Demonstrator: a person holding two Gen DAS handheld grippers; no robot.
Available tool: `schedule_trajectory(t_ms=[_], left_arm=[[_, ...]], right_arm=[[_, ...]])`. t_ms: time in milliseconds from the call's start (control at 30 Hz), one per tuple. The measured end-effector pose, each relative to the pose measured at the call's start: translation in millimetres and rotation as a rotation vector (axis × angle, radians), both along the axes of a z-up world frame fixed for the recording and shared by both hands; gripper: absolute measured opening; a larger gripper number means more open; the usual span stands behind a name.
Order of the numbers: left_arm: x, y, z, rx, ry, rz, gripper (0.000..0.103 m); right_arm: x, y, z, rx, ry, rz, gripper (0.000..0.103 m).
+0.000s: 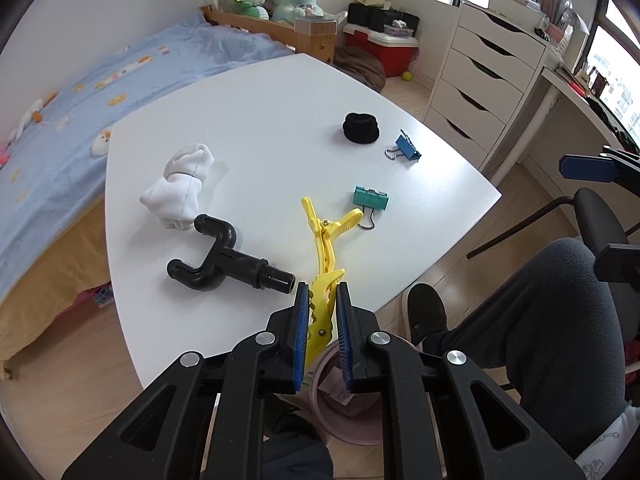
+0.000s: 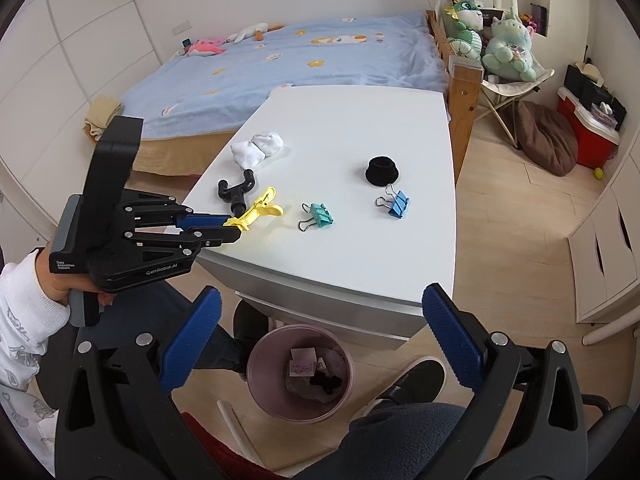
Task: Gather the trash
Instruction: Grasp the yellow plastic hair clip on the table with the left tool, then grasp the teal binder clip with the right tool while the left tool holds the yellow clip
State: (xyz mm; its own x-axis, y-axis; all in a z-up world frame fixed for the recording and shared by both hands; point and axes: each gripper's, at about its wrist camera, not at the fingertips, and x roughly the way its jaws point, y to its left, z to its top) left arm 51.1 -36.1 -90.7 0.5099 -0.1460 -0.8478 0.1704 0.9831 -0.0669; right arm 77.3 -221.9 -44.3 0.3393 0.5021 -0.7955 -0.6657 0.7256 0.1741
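The yellow hair clip (image 1: 320,240) lies near the front edge of the white table (image 1: 260,120), and the left hand-held gripper (image 1: 323,300) has its blue pads pressed on the clip's near end. At about ten o'clock from the clip sits a black Y-shaped plastic part (image 1: 224,256), and at two o'clock a teal binder clip (image 1: 370,199). The right hand-held gripper (image 2: 320,332) hangs with its fingers spread wide and empty above the pink waste bin (image 2: 300,372) on the floor.

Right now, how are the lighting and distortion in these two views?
Left wrist view: even daylight, soft shadows beside the white cloth, table edges bowed by the fisheye, corners vignetted black. Right wrist view: same soft light, sharp focus, bed and floor curved toward the rim.
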Motion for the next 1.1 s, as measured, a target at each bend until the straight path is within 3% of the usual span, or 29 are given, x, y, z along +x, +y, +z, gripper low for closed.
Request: schedule_trajectory(t_ms=[233, 733, 833, 900, 967, 1100], left_arm=[[-5.0, 5.4, 20.1, -0.023, -0.038, 0.021, 0.013], [-19.9, 23.0, 34.8, -0.047, -0.071, 0.062, 0.013], [-22.2, 26.7, 34.8, -0.053, -0.072, 0.07, 0.013], [-23.7, 29.3, 34.0, -0.057, -0.071, 0.075, 0.013], [-24.9, 31.2, 33.7, -0.061, -0.071, 0.078, 0.013], [-28.0, 33.8, 32.7, -0.065, -0.07, 0.082, 0.013]], right_arm=[[14.6, 23.4, -1.6, -0.034, -0.025, 0.049, 0.099], [50.8, 97.1, -32.9, -0.239, -0.094, 0.216, 0.097], [54.8, 107.3, -41.9, -0.276, -0.094, 0.248, 0.071], [57.7, 112.4, -48.2, -0.299, -0.097, 0.263, 0.062], [60.4, 116.4, -52.1, -0.314, -0.094, 0.27, 0.044], [60.7, 120.4, -56.1, -0.333, -0.094, 0.281, 0.02]])
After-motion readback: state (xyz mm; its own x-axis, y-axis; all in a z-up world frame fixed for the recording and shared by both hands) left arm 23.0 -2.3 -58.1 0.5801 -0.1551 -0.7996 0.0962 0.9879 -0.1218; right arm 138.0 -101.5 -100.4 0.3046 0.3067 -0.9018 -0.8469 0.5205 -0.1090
